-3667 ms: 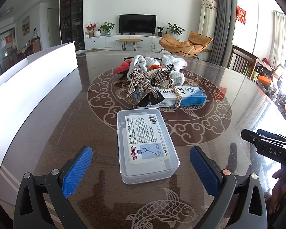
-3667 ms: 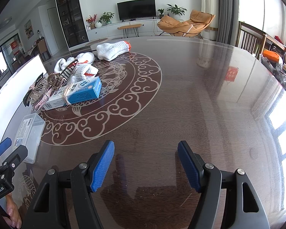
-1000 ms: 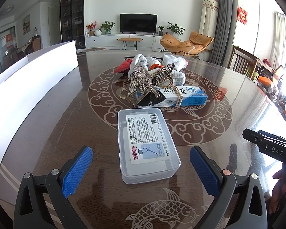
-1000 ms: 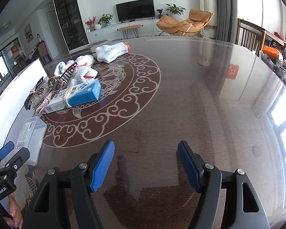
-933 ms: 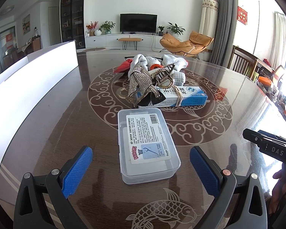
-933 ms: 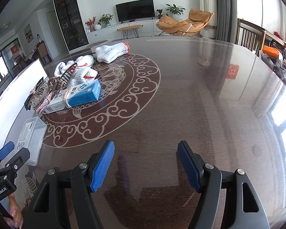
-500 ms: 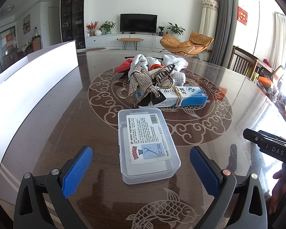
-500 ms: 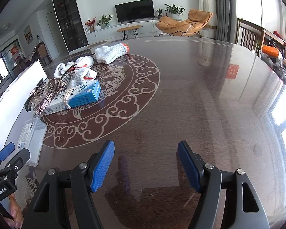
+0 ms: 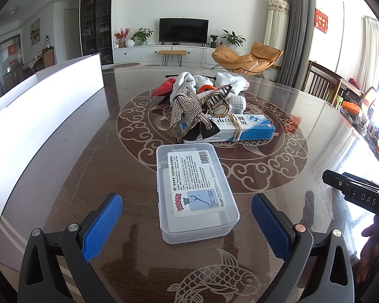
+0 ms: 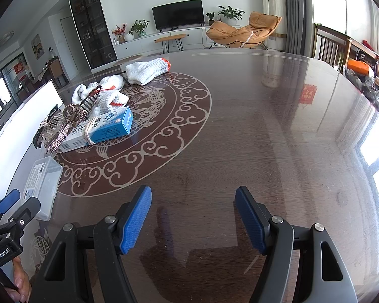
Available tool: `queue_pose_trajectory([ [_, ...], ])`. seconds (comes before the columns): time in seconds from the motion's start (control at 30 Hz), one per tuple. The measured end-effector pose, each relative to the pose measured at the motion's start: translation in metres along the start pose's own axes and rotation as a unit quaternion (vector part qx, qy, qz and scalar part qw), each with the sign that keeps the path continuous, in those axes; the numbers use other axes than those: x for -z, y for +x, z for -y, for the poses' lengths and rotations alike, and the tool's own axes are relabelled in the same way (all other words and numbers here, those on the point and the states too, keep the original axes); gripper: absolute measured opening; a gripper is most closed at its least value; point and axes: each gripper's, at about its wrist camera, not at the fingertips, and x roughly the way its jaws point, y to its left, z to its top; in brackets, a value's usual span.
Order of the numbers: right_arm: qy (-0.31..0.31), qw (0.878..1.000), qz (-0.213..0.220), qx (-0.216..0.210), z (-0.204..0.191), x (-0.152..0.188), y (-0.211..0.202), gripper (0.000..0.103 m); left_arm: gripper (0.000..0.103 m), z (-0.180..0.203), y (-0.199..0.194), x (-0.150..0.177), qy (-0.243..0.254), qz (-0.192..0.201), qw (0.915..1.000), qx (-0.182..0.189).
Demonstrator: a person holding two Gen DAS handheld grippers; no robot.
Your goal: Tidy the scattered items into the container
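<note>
Room: living room behind the table, with a television (image 9: 184, 30) on a white low cabinet, an orange lounge chair (image 9: 247, 56) and grey curtains.
Table: dark glossy wood table (image 10: 265, 131) with a pale cloud-scroll ring inlay and a fish motif at the near edge; window glare falls along its right side.
White panel: long bright panel (image 9: 38, 116) along the table's left edge.
Pile: at the ring's middle, white knit gloves (image 9: 230, 83), a blue-and-white carton (image 9: 240, 128) bound with a rubber band, and hair clips (image 9: 189, 111) leaning on the carton.
Container: clear plastic box (image 9: 195, 192), lid shut and label up, just in front of the pile, between the left claw's fingers but touching neither.
Left claw: left claw (image 9: 187, 224) wide open, holding nothing, low over the table.
Right claw: right claw (image 10: 193, 223) wide open, empty, over bare table well right of the pile.
Only in right view: one glove (image 10: 147, 70) lying apart beyond the pile.
Only in left view: the label's print and the red fabric (image 9: 164, 88) at the pile's back.
</note>
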Motion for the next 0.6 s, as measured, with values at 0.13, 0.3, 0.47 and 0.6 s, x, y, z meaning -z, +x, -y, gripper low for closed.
queue_pose_trajectory([
  [0.13,0.000,1.000,0.000,0.000,-0.0001,0.0001,0.0000,0.070,0.103,-0.0005,0.0010,0.0004,0.001,-0.001,1.0000,-0.001],
  [0.3,0.000,1.000,0.000,0.000,0.0001,0.0001,-0.0001,0.070,0.103,-0.0006,0.0010,0.0004,0.002,0.000,1.0000,-0.001],
  [0.47,0.000,1.000,0.000,0.000,0.0002,0.0002,-0.0001,0.070,0.103,-0.0008,0.0010,0.0004,0.002,0.000,1.0000,-0.002],
  [0.6,0.001,1.000,0.001,0.000,0.0003,0.0002,-0.0002,0.070,0.103,-0.0008,0.0009,0.0004,0.003,0.001,1.0000,-0.002],
])
